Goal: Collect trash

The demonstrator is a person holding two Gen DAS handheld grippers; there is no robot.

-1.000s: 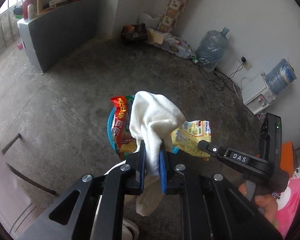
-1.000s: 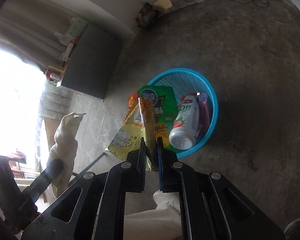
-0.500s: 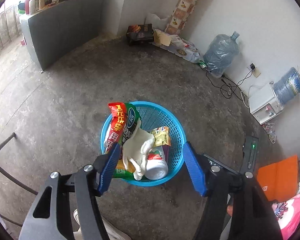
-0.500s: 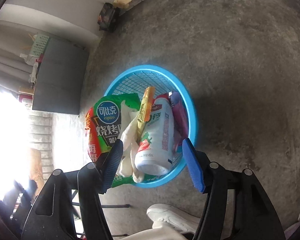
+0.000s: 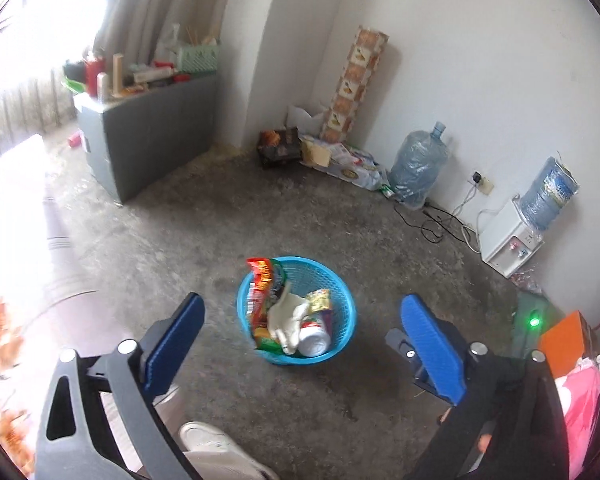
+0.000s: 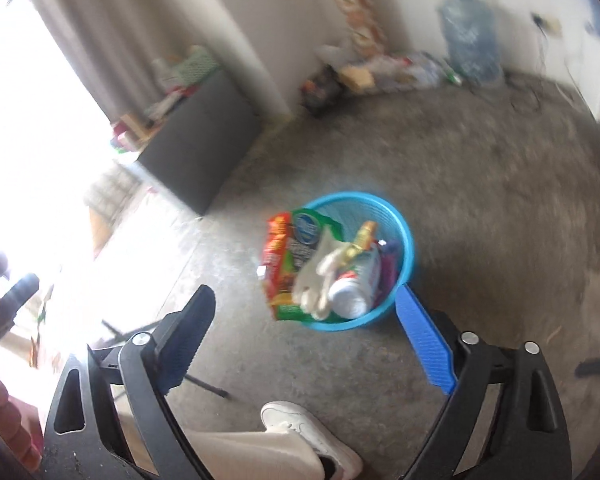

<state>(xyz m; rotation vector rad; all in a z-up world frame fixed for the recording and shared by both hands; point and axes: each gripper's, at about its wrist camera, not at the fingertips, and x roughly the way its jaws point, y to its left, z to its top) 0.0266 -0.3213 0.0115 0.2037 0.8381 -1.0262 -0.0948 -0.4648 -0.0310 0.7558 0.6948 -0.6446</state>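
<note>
Blue mesh basket [image 5: 342,304] standing on the concrete floor [image 5: 204,232], seen from above by both wrist cameras. It holds the collected trash: a red and green snack packet [image 5: 260,280] leaning up against the left wall and rising past the rim, a white cloth [image 5: 286,320] draped across the middle, a small yellow packet [image 5: 320,300], and a white bottle [image 5: 314,334] lying on its side.

Left gripper [image 5: 302,332]: jaws wide, having just been opening, with nothing between the blue pads; the basket appears in the gap but lies well below them. Right gripper [image 6: 304,328]: jaws likewise wide, having just been opening, empty; its right pad overlaps the basket rim [image 6: 404,216] in the picture only.

The left wrist view is the sharper. It alone shows clearly the grey cabinet [image 5: 152,136] with clutter on its top, the tall patterned box [image 5: 356,84] leaning in the corner, a water jug [image 5: 418,168] on the floor, the white dispenser [image 5: 508,244] with a second jug on top, cables [image 5: 440,220] by the wall socket, and part of the right gripper's body at right with a green light [image 5: 534,322].

The right wrist view is blurred. It shows the packets' printed faces more fully, a purple item [image 6: 390,268] against the basket's right wall, and the person's white shoe [image 6: 300,428] and light trouser leg [image 6: 252,456] at bottom.
</note>
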